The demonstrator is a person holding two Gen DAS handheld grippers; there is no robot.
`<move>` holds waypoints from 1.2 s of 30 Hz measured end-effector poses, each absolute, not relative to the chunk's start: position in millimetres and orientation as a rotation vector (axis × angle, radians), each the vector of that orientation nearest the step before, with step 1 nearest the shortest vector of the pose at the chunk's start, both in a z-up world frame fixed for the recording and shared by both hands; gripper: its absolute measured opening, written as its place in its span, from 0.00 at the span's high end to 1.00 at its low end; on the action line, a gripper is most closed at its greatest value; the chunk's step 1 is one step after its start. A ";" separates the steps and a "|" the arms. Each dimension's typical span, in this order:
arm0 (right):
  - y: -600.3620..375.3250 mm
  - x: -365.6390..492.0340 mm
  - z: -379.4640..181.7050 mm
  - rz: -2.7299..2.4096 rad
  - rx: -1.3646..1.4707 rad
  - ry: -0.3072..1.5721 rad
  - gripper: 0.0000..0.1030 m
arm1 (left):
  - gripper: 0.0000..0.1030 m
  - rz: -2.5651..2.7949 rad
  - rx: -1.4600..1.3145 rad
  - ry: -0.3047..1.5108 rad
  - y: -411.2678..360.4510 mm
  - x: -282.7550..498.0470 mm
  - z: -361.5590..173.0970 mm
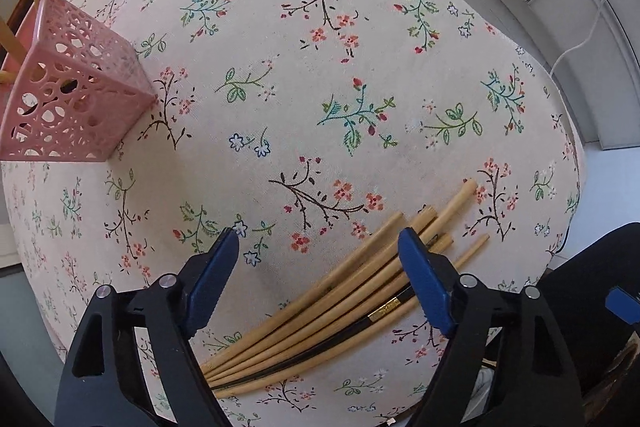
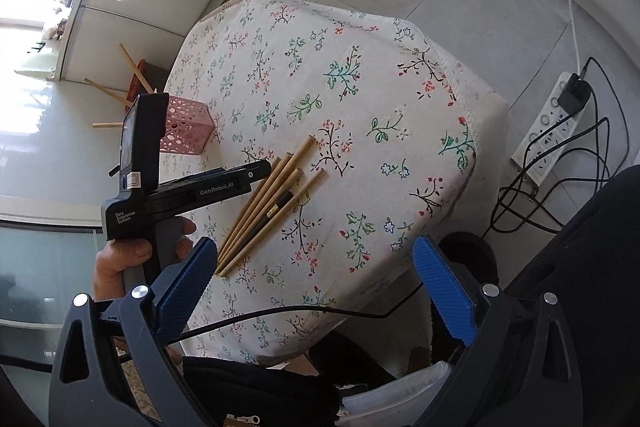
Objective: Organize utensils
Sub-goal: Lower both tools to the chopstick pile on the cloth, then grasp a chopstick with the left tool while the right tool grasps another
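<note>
Several wooden chopsticks (image 1: 340,291), one of them dark with a gold band, lie in a fanned bundle on the flower-print tablecloth (image 1: 320,67). My left gripper (image 1: 320,235) points down over them, open; its right finger is above the bundle and neither pad presses on a stick. A pink perforated holder (image 1: 72,95) stands at the far left with pale sticks rising from it. In the right wrist view a hand holds the left gripper (image 2: 264,169) at the chopsticks (image 2: 264,211), beside the holder (image 2: 188,131). My right gripper (image 2: 316,243) hangs open and empty near the table's front edge.
The small cloth-covered table (image 2: 360,107) stands on a pale tiled floor. A white power strip (image 2: 548,131) with black cables lies on the floor to the right. A black cable (image 2: 280,311) runs across the table's front. Dark fabric (image 1: 592,287) is at the lower right.
</note>
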State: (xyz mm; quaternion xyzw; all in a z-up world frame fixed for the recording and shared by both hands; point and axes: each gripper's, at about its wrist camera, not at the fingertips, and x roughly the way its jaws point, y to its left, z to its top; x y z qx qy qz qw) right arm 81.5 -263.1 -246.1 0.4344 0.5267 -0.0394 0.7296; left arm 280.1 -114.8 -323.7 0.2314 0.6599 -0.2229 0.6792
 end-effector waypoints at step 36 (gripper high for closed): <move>-208.8 189.5 -312.9 -0.320 1.024 1.253 0.73 | 0.95 -0.576 0.442 1.165 -48.4 251.6 -242.4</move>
